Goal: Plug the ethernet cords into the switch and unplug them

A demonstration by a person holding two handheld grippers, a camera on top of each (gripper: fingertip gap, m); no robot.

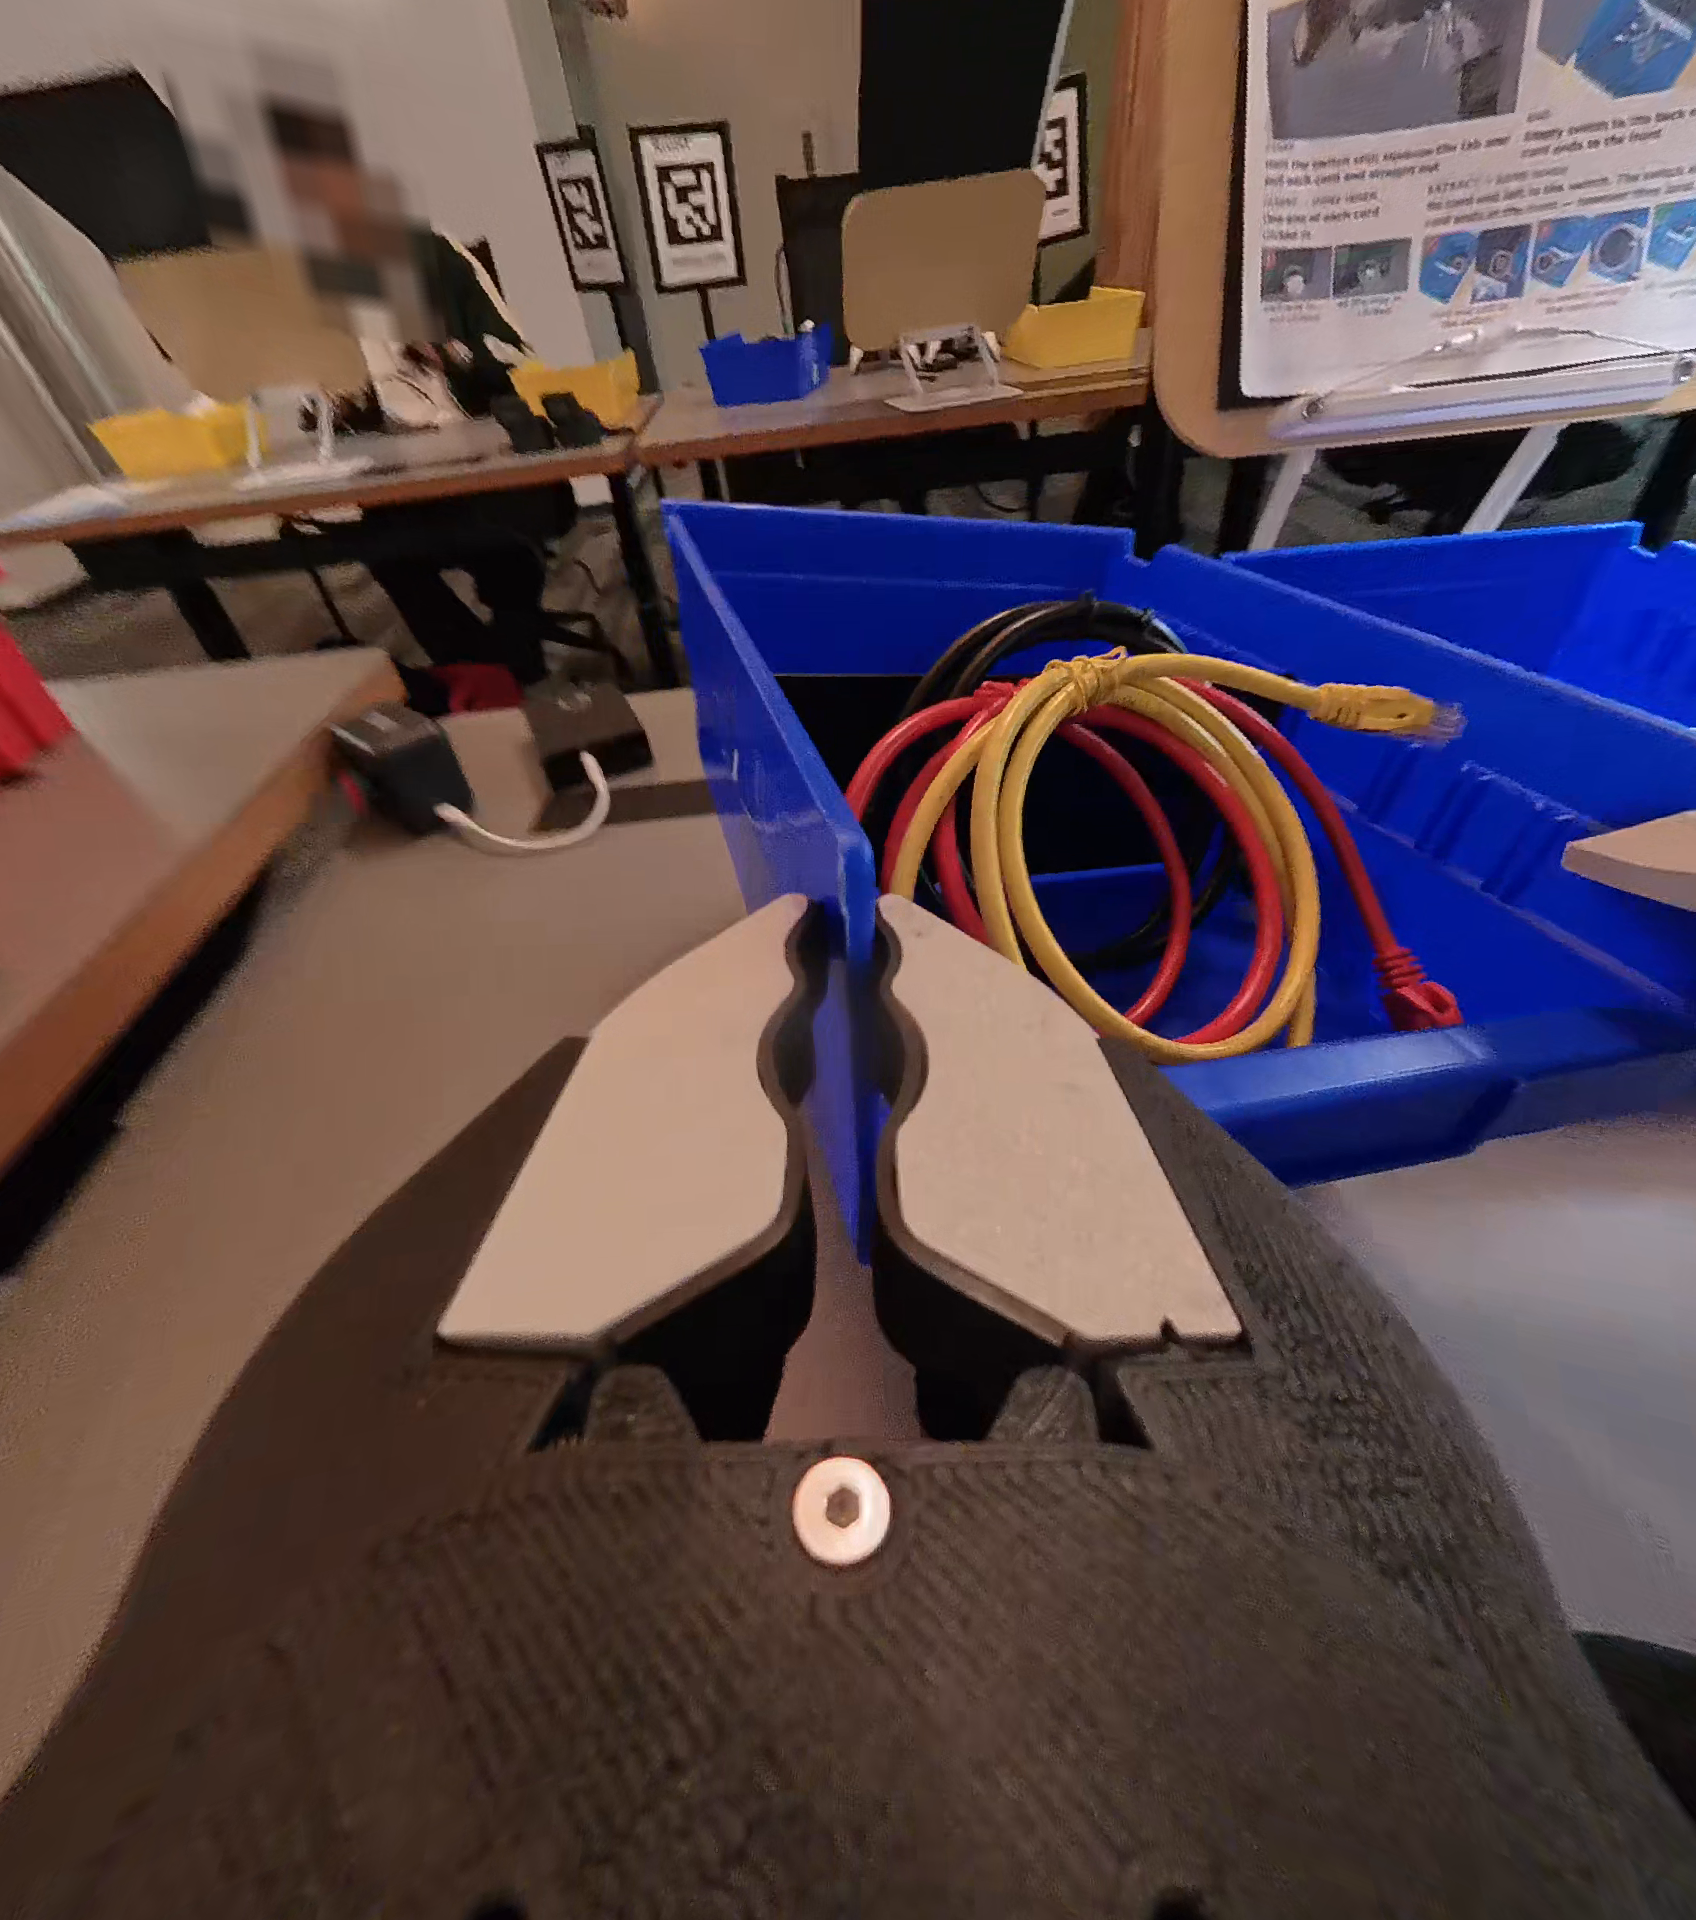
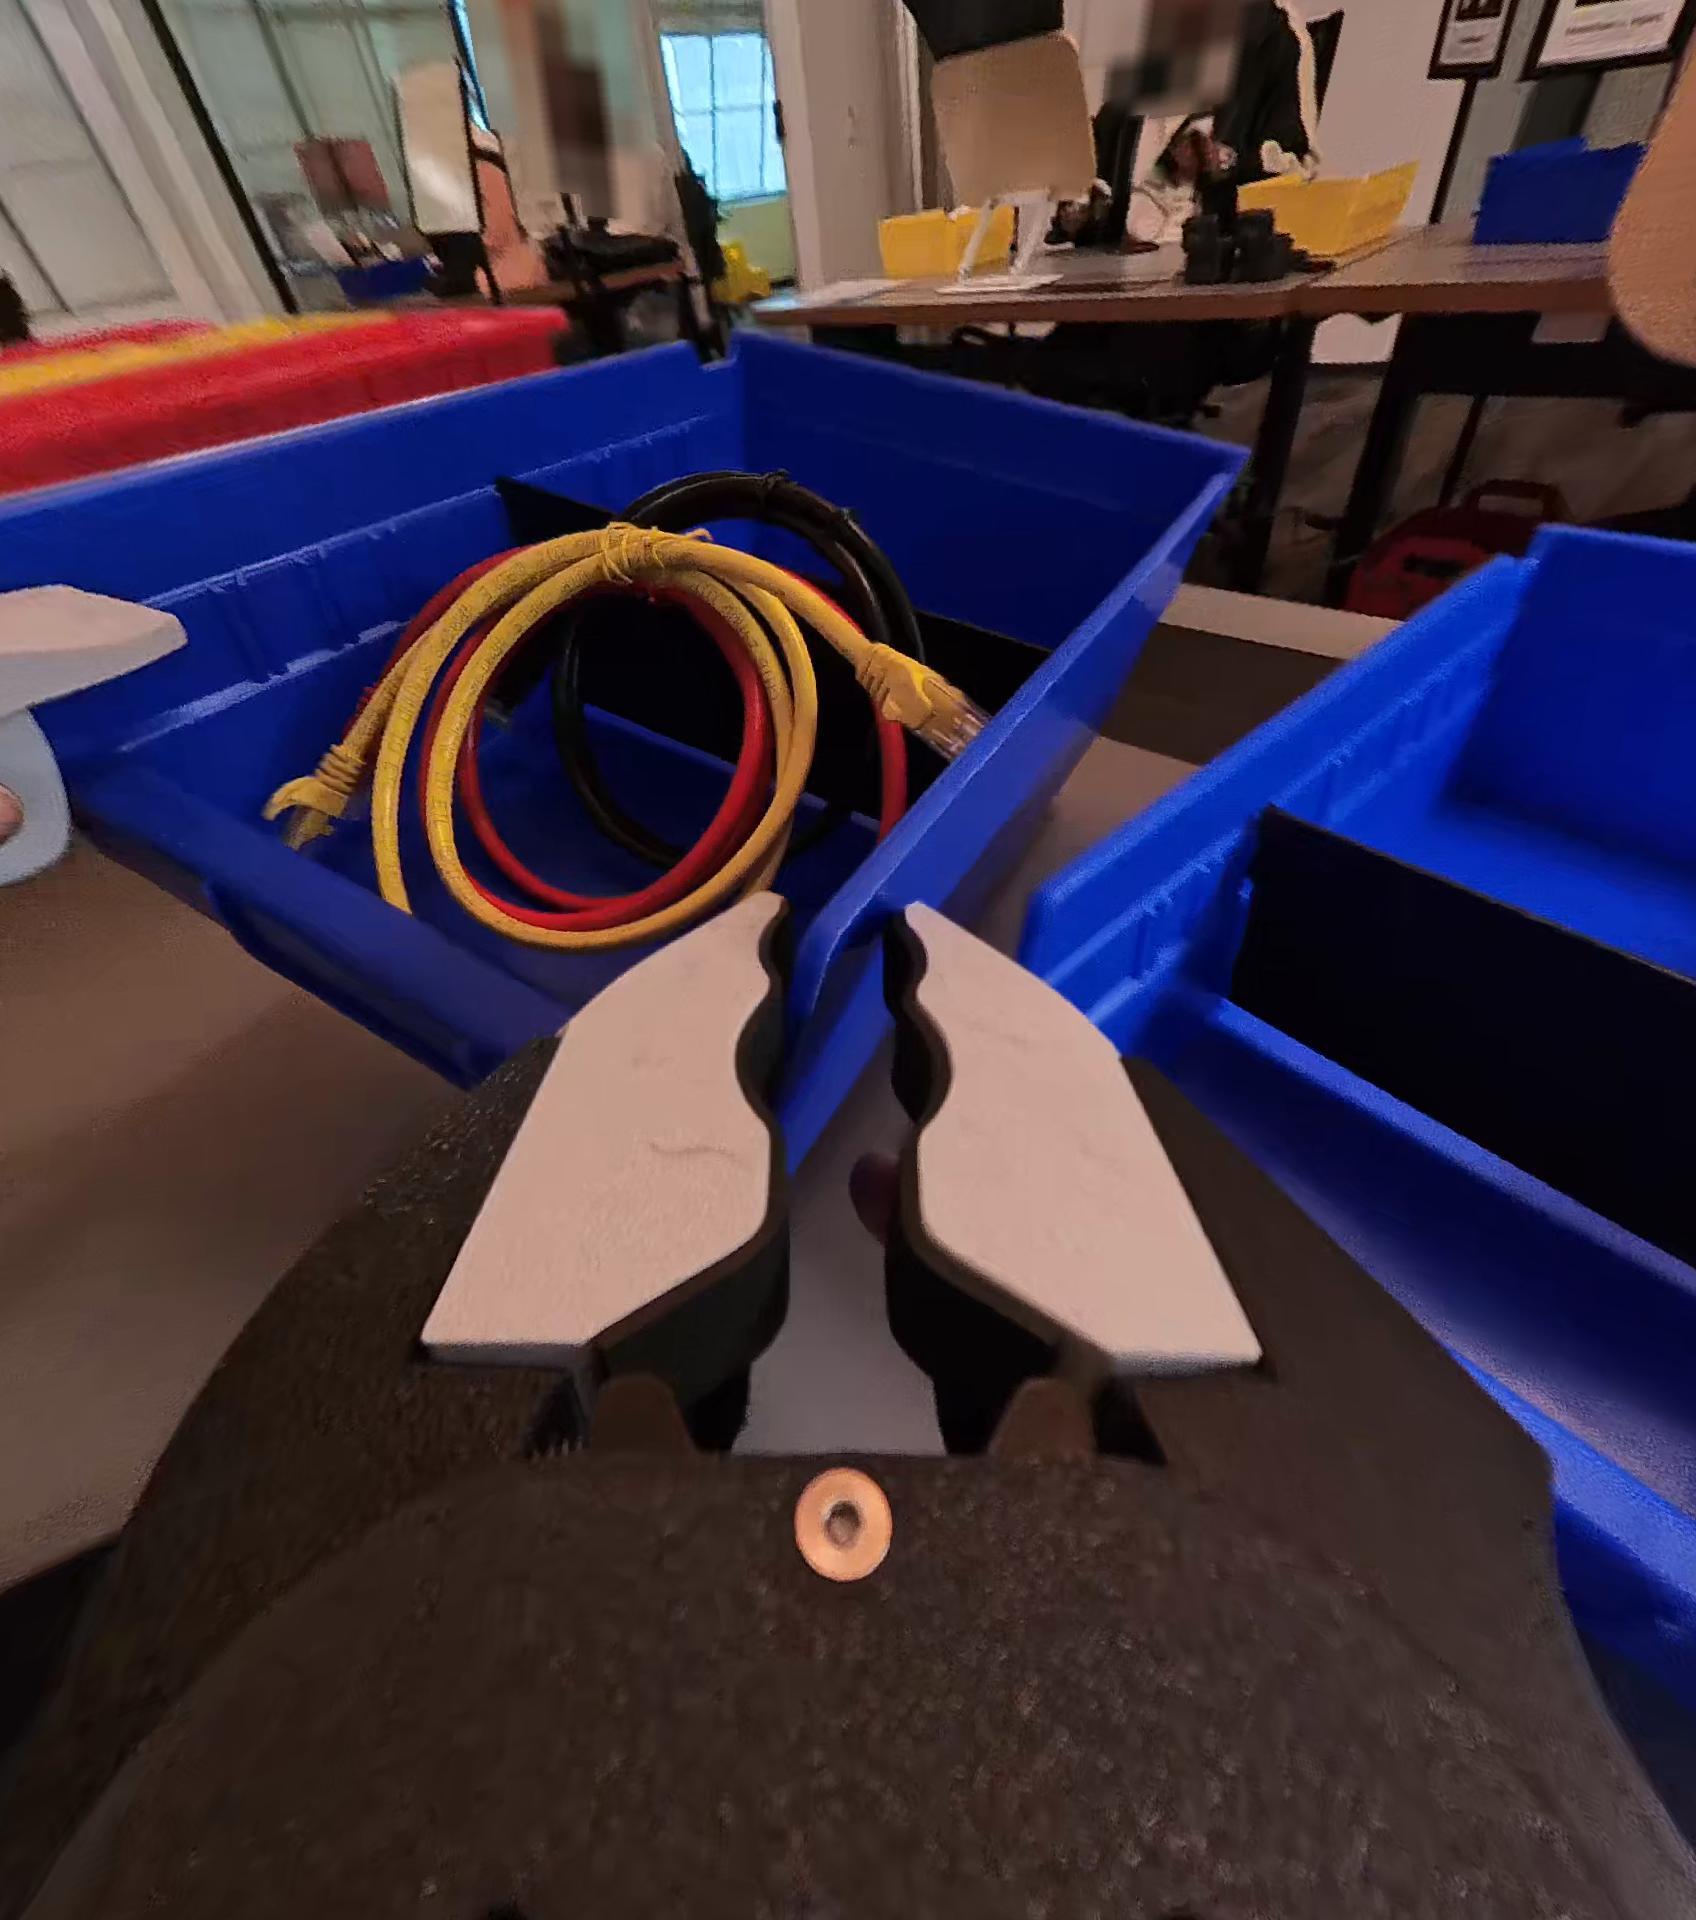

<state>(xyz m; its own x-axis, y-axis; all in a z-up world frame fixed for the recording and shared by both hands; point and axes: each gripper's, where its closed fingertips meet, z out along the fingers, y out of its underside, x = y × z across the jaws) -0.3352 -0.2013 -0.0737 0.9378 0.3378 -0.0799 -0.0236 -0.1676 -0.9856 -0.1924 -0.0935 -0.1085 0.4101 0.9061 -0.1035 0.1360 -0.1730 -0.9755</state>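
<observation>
A blue bin (image 1: 927,582) holds three coiled ethernet cords: yellow (image 1: 1145,862), red (image 1: 1239,831) and black (image 1: 1031,623). My left gripper (image 1: 844,914) is shut on the bin's left wall near its front corner. In the right wrist view the same bin (image 2: 927,468) shows the yellow (image 2: 615,561), red (image 2: 750,727) and black (image 2: 771,499) cords. My right gripper (image 2: 839,914) is closed around the bin's right wall. Each gripper's fingers show at the other view's edge. No switch is in view.
A second blue bin (image 2: 1446,727) with a black divider stands close on the right. Red and yellow bins (image 2: 200,384) lie to the left. Small black devices with a white cable (image 1: 408,758) sit on the table. A board with an instruction sheet (image 1: 1509,208) stands behind.
</observation>
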